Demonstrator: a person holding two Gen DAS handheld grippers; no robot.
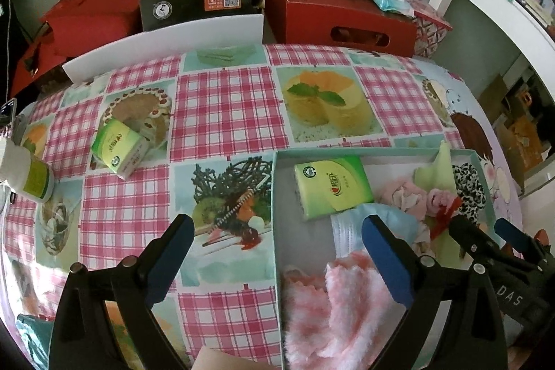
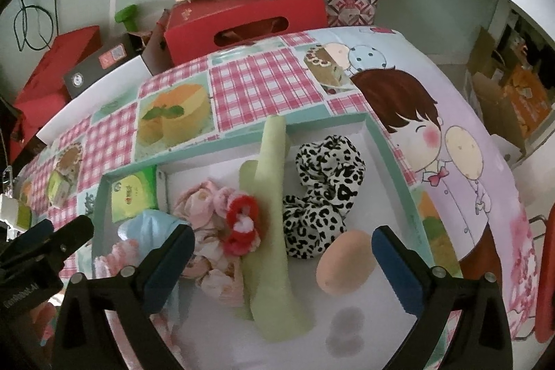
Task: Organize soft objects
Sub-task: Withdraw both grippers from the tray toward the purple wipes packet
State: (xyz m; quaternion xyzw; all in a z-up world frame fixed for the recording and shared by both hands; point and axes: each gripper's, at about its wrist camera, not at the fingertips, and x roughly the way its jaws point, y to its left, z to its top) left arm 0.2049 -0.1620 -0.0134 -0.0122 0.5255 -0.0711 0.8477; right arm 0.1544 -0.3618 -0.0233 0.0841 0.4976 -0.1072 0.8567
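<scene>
left wrist view: the left gripper hangs wide open with nothing between its jaws, straddling the left wall of the teal box, which holds a green tissue pack, a blue face mask and a fluffy pink cloth at lower centre. a second tissue pack lies apart on the checked tablecloth at left, near a white bottle at the left edge. right wrist view: the right gripper is also spread open and empty over the box, where a green sock, a leopard-print scrunchie, a red scrunchie and a peach sponge egg crowd between its fingers.
</scene>
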